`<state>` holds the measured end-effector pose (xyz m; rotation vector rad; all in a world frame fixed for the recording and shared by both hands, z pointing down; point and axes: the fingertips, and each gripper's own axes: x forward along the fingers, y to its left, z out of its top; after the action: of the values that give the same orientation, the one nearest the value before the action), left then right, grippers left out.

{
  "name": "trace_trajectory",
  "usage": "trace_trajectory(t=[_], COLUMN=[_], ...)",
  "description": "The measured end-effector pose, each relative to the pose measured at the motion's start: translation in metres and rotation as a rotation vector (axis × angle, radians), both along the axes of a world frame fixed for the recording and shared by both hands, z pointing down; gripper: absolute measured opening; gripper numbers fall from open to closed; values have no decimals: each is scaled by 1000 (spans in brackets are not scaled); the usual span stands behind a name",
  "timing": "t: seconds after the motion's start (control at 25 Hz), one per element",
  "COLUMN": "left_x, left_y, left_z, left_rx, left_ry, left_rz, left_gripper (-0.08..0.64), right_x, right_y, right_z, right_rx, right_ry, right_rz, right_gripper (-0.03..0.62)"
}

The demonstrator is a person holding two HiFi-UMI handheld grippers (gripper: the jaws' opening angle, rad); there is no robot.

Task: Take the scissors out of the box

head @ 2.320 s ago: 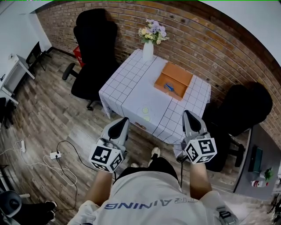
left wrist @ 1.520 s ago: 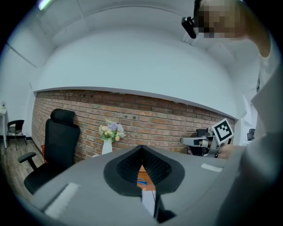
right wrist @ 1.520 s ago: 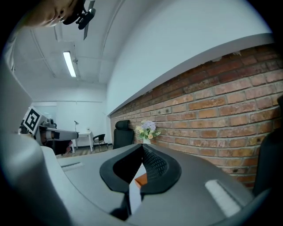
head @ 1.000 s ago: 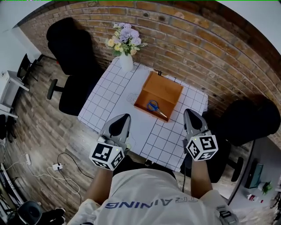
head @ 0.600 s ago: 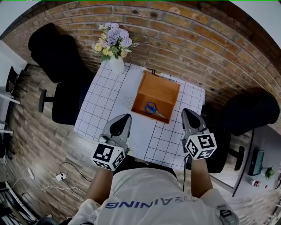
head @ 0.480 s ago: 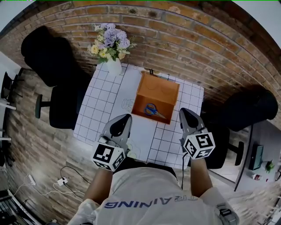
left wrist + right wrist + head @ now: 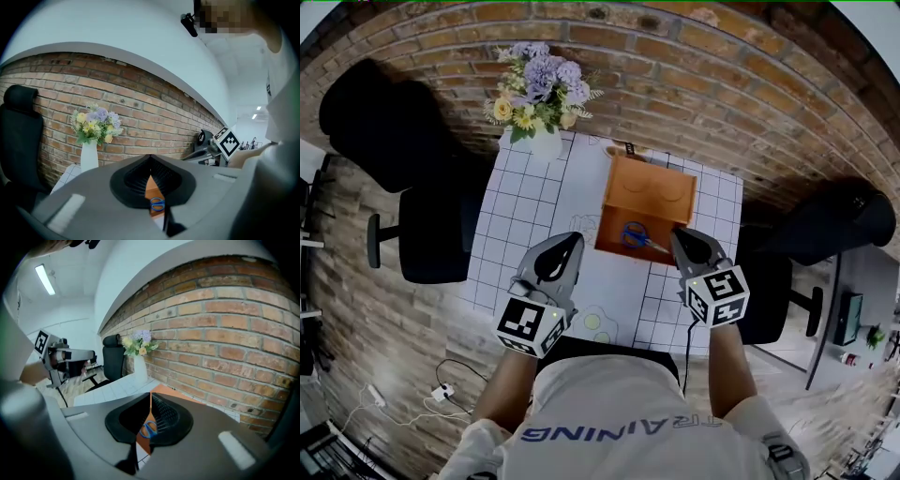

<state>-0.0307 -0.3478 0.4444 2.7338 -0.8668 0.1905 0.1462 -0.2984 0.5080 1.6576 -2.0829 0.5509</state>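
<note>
Nothing is lifted yet. At lower left of the head view, the left gripper [image 7: 572,240] hangs over the checked tablecloth [image 7: 520,216], jaws together on nothing. Right of centre, the blue-handled scissors [image 7: 639,236] lie inside the open orange box [image 7: 652,183], toward its near wall. Just right of them, the right gripper [image 7: 679,236] is at the box's near corner, jaws likewise closed and empty. Left to do, I judge: open, reach in, grip, lift out. Each gripper view shows the scissors only through a thin slit between the jaws, and the blades are hard to make out.
</note>
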Motion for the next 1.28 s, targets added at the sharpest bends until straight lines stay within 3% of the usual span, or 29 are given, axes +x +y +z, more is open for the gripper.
trace_trajectory(t=[0.12, 0.28, 0.68, 0.92, 1.28], left_x=[-2, -10, -40, -52, -60], left_y=[1, 7, 10, 7, 2], left_z=[9, 19, 39, 48, 55], left_rx=[-26, -53, -106, -125, -139], left_ry=[-10, -21, -37, -47, -56], left_rz=[-9, -34, -141, -169, -179], left_gripper=[0, 0, 0, 0, 0], right_x=[-11, -18, -43, -44, -42], right_y=[-4, -7, -21, -27, -30], right_z=[28, 65, 172, 216, 232], right_rx=[-114, -233, -514, -606, -650], right_ry=[45, 91, 199, 242, 357], right_rz=[-92, -196, -458, -491, -525], right_gripper=[95, 121, 123, 123, 104])
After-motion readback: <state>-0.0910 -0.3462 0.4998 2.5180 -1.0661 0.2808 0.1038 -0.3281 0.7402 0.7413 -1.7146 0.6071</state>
